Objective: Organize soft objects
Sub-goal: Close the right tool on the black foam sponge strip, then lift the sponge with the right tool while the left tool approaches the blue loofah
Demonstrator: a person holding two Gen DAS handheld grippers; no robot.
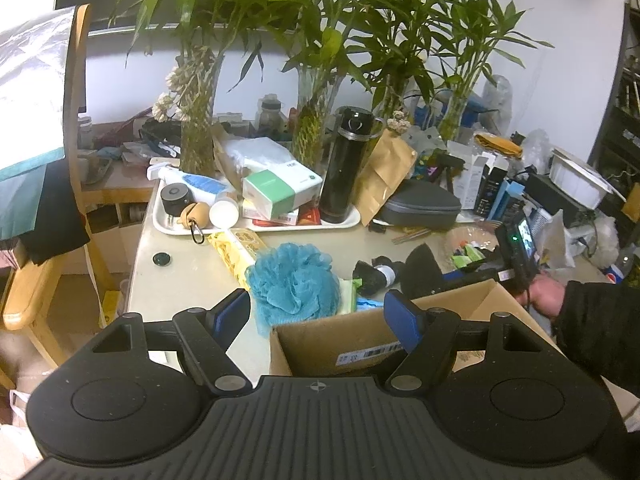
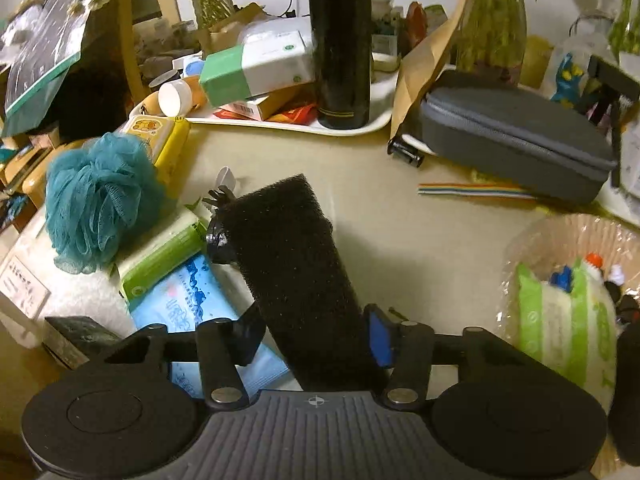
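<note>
A black foam sponge block (image 2: 292, 264) lies tilted on the beige table, and my right gripper (image 2: 314, 338) is shut on its near end, both pads against its sides. To its left sit a teal mesh bath pouf (image 2: 96, 200), a green tissue pack (image 2: 160, 256) and a blue wipes pack (image 2: 188, 304). My left gripper (image 1: 318, 318) hangs open and empty over the near rim of an open cardboard box (image 1: 320, 344). Just beyond the box are the pouf (image 1: 294, 284) and the sponge (image 1: 420, 272). A hand (image 1: 544, 292) holds the right tool.
A white tray (image 2: 288, 126) with a black flask (image 2: 340, 40) and boxes stands at the back. A grey zip case (image 2: 516, 128) lies at the right, and a clear bag of packs (image 2: 560, 320) nearer. Vases of bamboo (image 1: 196, 128) line the far edge. A wooden chair (image 1: 76, 120) stands left.
</note>
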